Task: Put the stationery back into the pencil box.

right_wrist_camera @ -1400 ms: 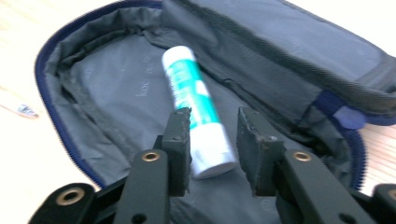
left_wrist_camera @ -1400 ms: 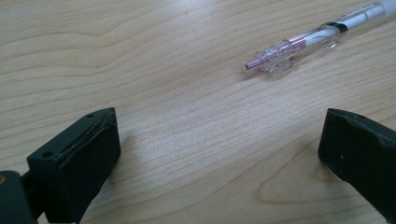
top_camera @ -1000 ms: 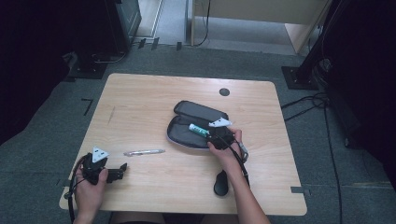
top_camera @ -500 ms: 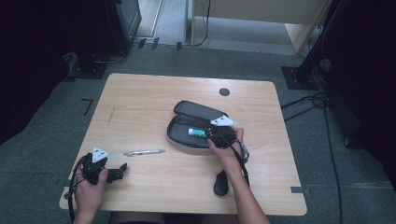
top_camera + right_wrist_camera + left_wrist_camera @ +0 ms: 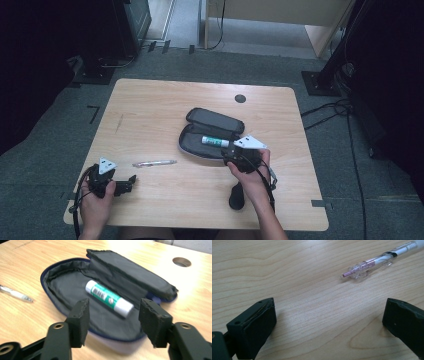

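At the desk's (image 5: pixel 150 107) left, our left gripper (image 5: pixel 131 181) rests, jaws wide, facing the pen (image 5: pixel 154 163) for pickup. Rightward, the glue stick (image 5: pixel 215 142) lies inside the open case (image 5: pixel 192 147); our right gripper's (image 5: pixel 231 159) jaws, just opened and empty, hang above it.

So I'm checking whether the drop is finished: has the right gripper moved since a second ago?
Yes. The right gripper has drawn back from the glue stick toward the pencil case's near rim, jaws just opened, nothing between them.
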The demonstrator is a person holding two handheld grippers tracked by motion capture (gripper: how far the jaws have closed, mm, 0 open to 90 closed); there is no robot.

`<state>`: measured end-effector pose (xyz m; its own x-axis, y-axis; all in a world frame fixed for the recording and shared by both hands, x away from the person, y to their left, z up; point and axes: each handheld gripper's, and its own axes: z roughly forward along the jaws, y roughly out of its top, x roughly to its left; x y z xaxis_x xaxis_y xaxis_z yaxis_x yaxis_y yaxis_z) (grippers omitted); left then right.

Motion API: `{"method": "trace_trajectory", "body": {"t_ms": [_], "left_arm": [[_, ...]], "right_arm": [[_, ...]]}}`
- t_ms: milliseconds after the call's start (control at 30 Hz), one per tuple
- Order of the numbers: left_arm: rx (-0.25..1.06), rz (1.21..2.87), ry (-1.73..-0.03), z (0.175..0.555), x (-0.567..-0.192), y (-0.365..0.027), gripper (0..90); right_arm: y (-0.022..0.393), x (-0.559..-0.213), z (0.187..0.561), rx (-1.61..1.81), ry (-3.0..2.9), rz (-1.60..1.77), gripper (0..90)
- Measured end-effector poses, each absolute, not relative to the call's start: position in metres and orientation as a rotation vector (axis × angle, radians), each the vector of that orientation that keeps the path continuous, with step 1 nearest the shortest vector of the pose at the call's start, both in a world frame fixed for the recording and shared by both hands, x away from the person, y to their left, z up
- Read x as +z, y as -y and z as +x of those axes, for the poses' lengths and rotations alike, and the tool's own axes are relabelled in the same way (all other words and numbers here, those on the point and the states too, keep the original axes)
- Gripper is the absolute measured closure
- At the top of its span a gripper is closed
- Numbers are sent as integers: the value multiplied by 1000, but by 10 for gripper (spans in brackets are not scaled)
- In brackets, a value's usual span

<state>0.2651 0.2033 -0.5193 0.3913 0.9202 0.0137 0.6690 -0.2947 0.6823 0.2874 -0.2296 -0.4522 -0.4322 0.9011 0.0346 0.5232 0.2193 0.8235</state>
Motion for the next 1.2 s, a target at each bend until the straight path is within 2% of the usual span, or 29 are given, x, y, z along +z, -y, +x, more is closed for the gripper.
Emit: {"method": "trace_trajectory", "body": {"t_ms": [200,367,533,1200], "left_arm": [[549,2060,-1353,265,-519,-203,0],[549,2060,-1353,265,-519,-203,0],[549,2061,-1353,265,-519,-203,0],[547,2063,-1349,265,-519,-203,0]], "right_arm": [[240,-454,263,1089,-2011,1388,290],[245,-463,245,1042,-1997,1452,138],[244,-473,226,1004,-2015,1515,25],[225,-508,177,937,-2053,1585,12]]}}
